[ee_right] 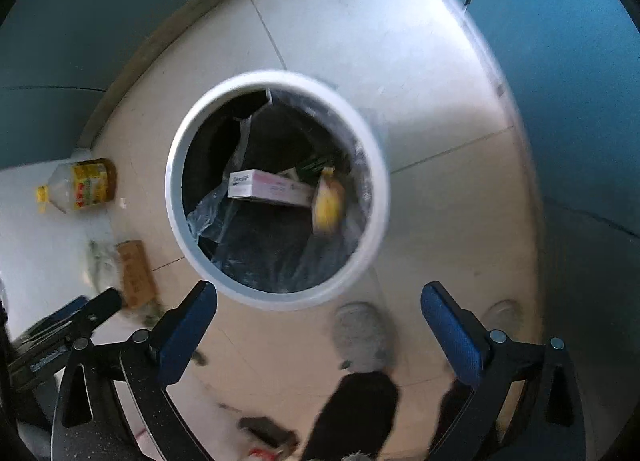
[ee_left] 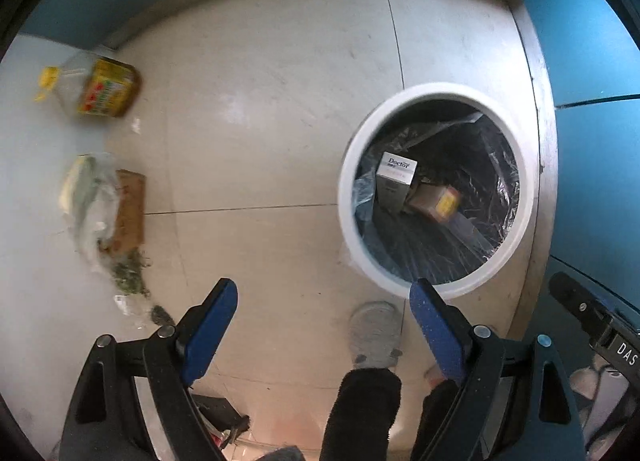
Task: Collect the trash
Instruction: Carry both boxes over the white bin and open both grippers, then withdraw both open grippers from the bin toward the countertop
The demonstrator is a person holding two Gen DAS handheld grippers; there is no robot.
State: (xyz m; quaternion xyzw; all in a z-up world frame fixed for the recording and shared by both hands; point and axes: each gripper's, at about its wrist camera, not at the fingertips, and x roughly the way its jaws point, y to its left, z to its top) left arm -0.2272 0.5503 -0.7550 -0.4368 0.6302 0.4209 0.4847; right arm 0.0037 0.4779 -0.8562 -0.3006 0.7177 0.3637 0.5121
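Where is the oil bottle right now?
The oil bottle lies on its side on the floor at the left in both views, beyond the brown carton, apart from the bin.

both cameras look steeply down at the floor from above. the left wrist view sits left of the white bin (ee_left: 436, 189), which lies to its right. the right wrist view hangs nearer, almost over the bin (ee_right: 276, 189). both share the bin, the oil bottle (ee_left: 96, 87) (ee_right: 80, 187) and the person's grey shoe (ee_left: 376, 335) (ee_right: 362, 335).

Pale tiled floor (ee_left: 260, 133). Resting on it: white round trash bin (ee_left: 352, 197) at 3 o'clock; oil bottle (ee_left: 94, 87) lying on its side at 10 o'clock; brown cardboard box (ee_left: 130, 209) at 9 o'clock, touching a clear plastic bag (ee_left: 86, 197); green scraps (ee_left: 130, 277) beside them.
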